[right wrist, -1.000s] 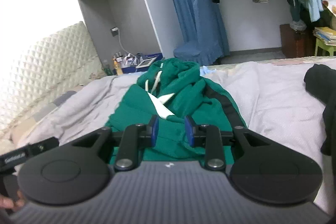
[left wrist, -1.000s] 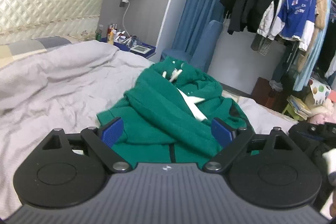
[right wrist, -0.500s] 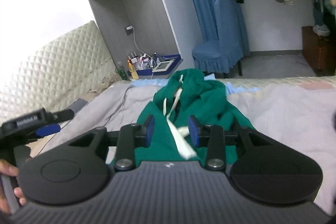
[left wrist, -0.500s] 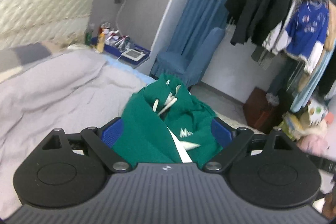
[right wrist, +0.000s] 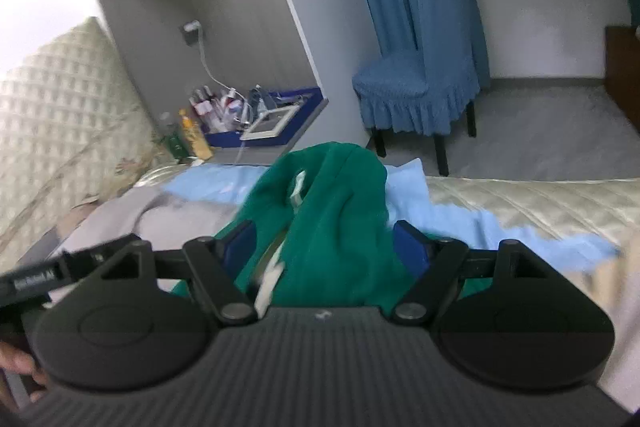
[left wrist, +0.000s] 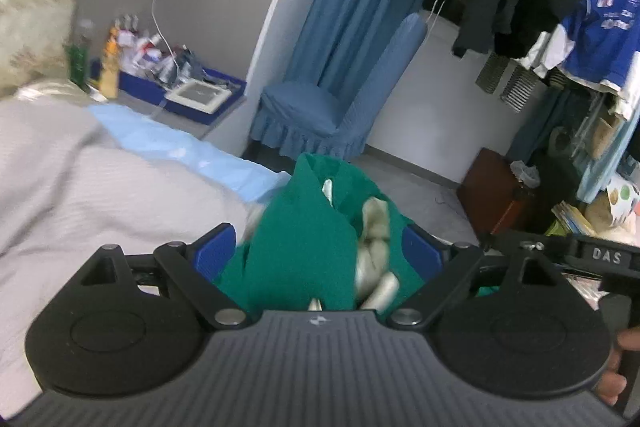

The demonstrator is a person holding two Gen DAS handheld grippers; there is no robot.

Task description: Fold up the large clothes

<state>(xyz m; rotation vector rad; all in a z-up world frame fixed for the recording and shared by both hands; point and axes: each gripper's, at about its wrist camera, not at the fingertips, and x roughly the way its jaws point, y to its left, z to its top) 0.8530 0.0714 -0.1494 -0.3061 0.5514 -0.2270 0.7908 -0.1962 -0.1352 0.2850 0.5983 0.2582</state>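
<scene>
Grey bedsheet [left wrist: 72, 187]: covers bed at left, pale blue sheet [left wrist: 180, 151] at far edge.
Left gripper [left wrist: 320, 253]: jaws wide apart, green hoodie [left wrist: 304, 239] bunched between, pads not pressing.
Right gripper [right wrist: 324, 247]: jaws just opening, now apart; hoodie fabric between, unclamped.
Hoodie: heaped at bed's far edge, white drawstrings [left wrist: 374, 227] showing.
Blue chair [right wrist: 420, 87]: on floor beyond bed.

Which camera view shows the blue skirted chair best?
The right wrist view shows the blue skirted chair best: seat, back, ruffled skirt and dark legs are all visible. The left wrist view also shows the chair, but the green hoodie hides its base.
</scene>
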